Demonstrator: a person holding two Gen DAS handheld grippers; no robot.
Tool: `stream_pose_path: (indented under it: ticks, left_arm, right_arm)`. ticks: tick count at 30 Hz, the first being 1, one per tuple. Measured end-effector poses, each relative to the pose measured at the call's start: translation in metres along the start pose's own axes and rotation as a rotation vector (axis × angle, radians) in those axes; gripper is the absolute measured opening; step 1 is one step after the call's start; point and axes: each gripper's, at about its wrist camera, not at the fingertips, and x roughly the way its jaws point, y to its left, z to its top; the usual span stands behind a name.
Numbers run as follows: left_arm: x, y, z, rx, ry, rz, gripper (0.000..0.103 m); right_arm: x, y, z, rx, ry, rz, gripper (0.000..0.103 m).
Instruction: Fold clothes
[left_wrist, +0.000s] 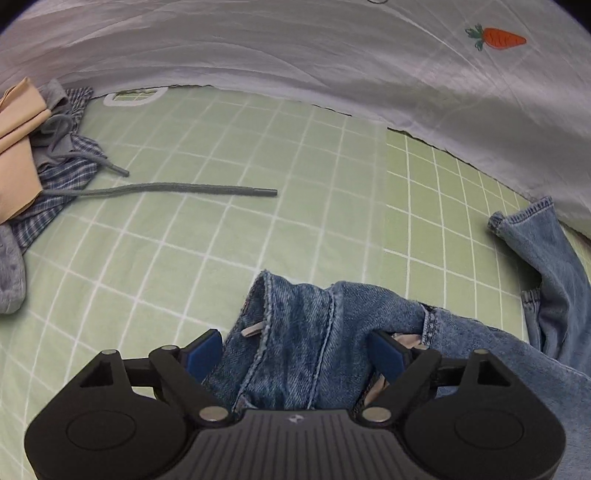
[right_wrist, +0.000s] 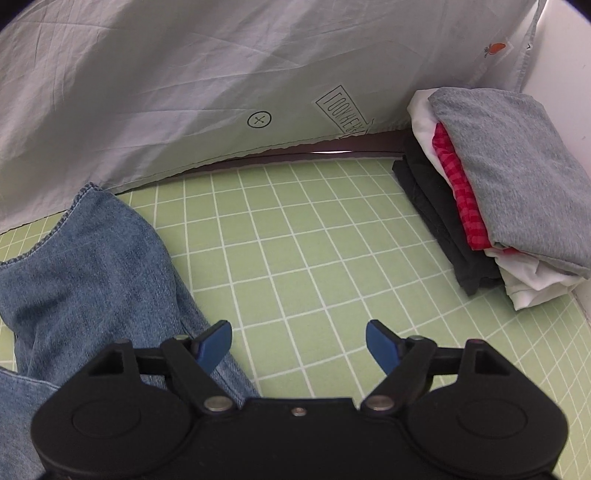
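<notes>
A pair of blue jeans (left_wrist: 306, 317) lies crumpled on the green checked bed sheet (left_wrist: 184, 240), one leg hem (left_wrist: 528, 229) stretching off to the right. My left gripper (left_wrist: 295, 354) points down at the bunched waist part. Its jaws stand wide open, with the denim lying between the blue pads (left_wrist: 203, 354). In the right wrist view another part of the jeans (right_wrist: 92, 258) fills the lower left. My right gripper (right_wrist: 299, 347) is open over bare sheet (right_wrist: 295, 240), its left finger (right_wrist: 214, 347) over the denim's edge and nothing between the pads.
A loose heap of clothes (left_wrist: 48, 155) with a long grey drawstring (left_wrist: 166, 189) lies at the left. A grey quilt with a carrot print (left_wrist: 332, 55) runs along the back. A stack of folded clothes (right_wrist: 498, 184) sits at the right beside a white wall (right_wrist: 569, 55).
</notes>
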Motion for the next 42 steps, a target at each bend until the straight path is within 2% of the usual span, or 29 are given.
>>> stream_pose_path:
  ticks: [1, 2, 3, 5, 6, 7, 10, 15, 18, 21, 23, 25, 26, 30, 32, 35, 39, 41, 42]
  left_arm:
    - [0.003, -0.002, 0.001, 0.013, -0.003, 0.012, 0.081]
    - [0.006, -0.004, 0.001, 0.017, -0.005, 0.019, 0.065]
    - [0.006, -0.004, 0.000, 0.015, -0.012, 0.027, 0.061]
    - [0.003, -0.004, -0.002, 0.017, -0.031, 0.045, 0.041]
    - [0.001, -0.004, -0.001, 0.013, -0.039, 0.042, 0.038]
    - [-0.002, -0.002, 0.000, 0.004, -0.050, 0.043, 0.030]
    - [-0.012, 0.012, 0.008, -0.024, -0.099, 0.126, 0.019]
    - [-0.022, 0.091, 0.033, -0.228, -0.176, 0.337, 0.018]
    - [-0.028, 0.128, 0.041, -0.299, -0.197, 0.411, 0.022]
    - [-0.038, 0.136, 0.035, -0.325, -0.150, 0.371, 0.030]
    - [-0.047, 0.127, 0.020, -0.302, -0.141, 0.304, 0.047]
    - [-0.059, 0.115, 0.003, -0.280, -0.150, 0.272, 0.058]
    - [-0.064, 0.110, -0.006, -0.275, -0.154, 0.258, 0.061]
    - [-0.079, 0.098, -0.041, -0.319, -0.097, 0.165, 0.064]
    - [-0.085, 0.095, -0.059, -0.350, -0.067, 0.140, 0.064]
    - [-0.094, 0.096, -0.089, -0.361, -0.025, 0.159, 0.065]
    - [-0.108, 0.109, -0.128, -0.422, 0.004, 0.161, 0.069]
    - [-0.115, 0.118, -0.140, -0.477, 0.003, 0.152, 0.078]
    - [-0.118, 0.124, -0.146, -0.512, 0.005, 0.141, 0.079]
  right_arm:
    - [0.001, 0.001, -0.001, -0.001, 0.005, -0.001, 0.080]
    - [0.002, 0.001, -0.002, -0.004, 0.008, -0.004, 0.081]
    - [0.003, 0.002, -0.004, -0.006, 0.011, -0.009, 0.081]
    - [0.004, 0.002, -0.006, -0.006, 0.015, -0.019, 0.081]
    - [0.004, 0.002, -0.008, -0.006, 0.017, -0.024, 0.081]
    - [0.004, 0.001, -0.008, -0.002, 0.020, -0.028, 0.081]
    - [0.003, 0.000, -0.008, 0.008, 0.021, -0.038, 0.081]
    - [-0.005, -0.002, -0.007, -0.012, -0.002, -0.056, 0.081]
    - [-0.007, -0.002, -0.007, -0.021, -0.007, -0.049, 0.081]
    - [-0.006, 0.002, -0.008, -0.011, 0.000, -0.010, 0.081]
    - [-0.003, 0.008, -0.009, -0.008, 0.011, 0.034, 0.081]
    - [0.003, 0.021, -0.012, -0.028, 0.029, 0.091, 0.081]
    - [0.007, 0.027, -0.013, -0.043, 0.038, 0.109, 0.081]
    - [0.021, 0.057, -0.020, -0.155, 0.074, 0.126, 0.078]
    - [0.025, 0.066, -0.023, -0.197, 0.084, 0.119, 0.070]
    - [0.028, 0.067, -0.028, -0.188, 0.106, 0.150, 0.069]
    - [0.025, 0.061, -0.034, -0.127, 0.133, 0.205, 0.069]
    - [0.023, 0.058, -0.038, -0.089, 0.143, 0.232, 0.070]
    - [0.021, 0.058, -0.040, -0.082, 0.141, 0.242, 0.070]
